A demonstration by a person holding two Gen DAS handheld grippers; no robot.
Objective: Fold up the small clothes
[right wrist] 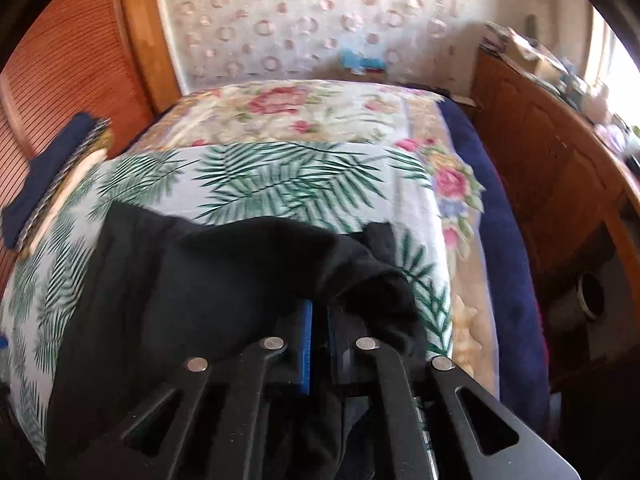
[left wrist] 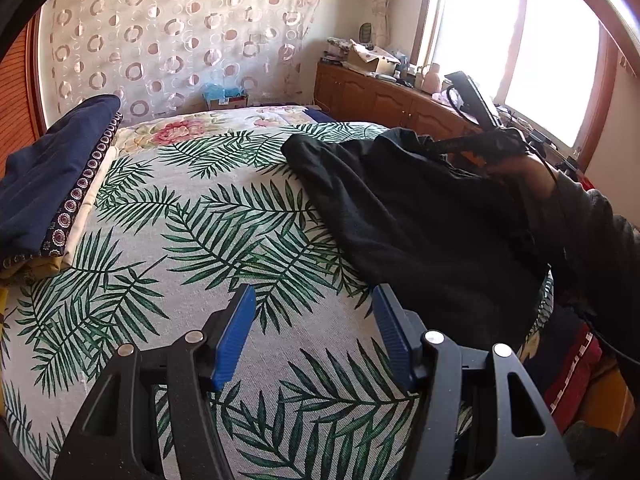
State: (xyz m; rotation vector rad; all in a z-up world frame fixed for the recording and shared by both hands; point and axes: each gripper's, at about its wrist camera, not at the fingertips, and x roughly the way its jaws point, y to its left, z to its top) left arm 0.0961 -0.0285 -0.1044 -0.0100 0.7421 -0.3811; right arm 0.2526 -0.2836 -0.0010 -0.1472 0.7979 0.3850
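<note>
Bedroom, daylight from a window on the right; wooden cabinets [left wrist: 384, 100] along that wall, circle-patterned curtain [left wrist: 172, 36] at the far end.

Surface: bed with a palm-leaf sheet [left wrist: 192, 240] laid over a floral quilt [right wrist: 304, 112].

Item 1: black garment [left wrist: 416, 220], small, soft knit or jersey by its look. Lies on the right side of the sheet, one end lifted and bunched. Judged light, limp and non-slippery; it will sag and drag from any single hold and cannot be pushed flat. Best taken at corners or along a hem, two points at once, so the edge stays taut when laid over.

Item 2: folded navy clothes [left wrist: 52, 184] with a patterned trim, stacked at the far left of the bed, well apart from item 1.

Right gripper [right wrist: 318, 344]: blue pads nearly together, clamped on a fold of the black garment, cloth draped over both fingers.

Left gripper [left wrist: 314, 334]: jaws wide, nothing between them, hovering above bare sheet just beside the garment's near edge.
</note>
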